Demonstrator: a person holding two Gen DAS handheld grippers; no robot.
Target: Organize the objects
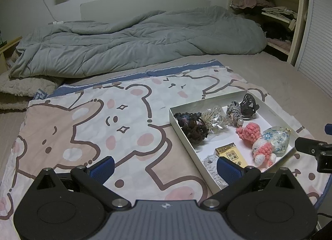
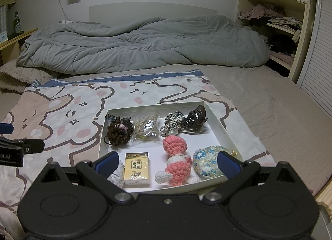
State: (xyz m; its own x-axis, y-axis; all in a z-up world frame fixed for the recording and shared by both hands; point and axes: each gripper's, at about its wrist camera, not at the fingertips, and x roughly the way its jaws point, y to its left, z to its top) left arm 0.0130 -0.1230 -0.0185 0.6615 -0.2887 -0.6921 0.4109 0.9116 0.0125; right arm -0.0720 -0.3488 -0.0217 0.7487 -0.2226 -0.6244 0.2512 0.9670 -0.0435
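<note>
Both grippers, left & right, hover w/ jaws wide open, empty, over the white tray of trinkets on the bed; soft bedding could tip the tray if nudged.

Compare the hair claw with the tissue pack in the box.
The hair claw is dark brown, curved and toothed; the tissue pack is yellow, flat and rectangular with printed text. The claw sits in the far right corner; the pack lies near the front edge. Both rest inside the white box, untouched.
</note>
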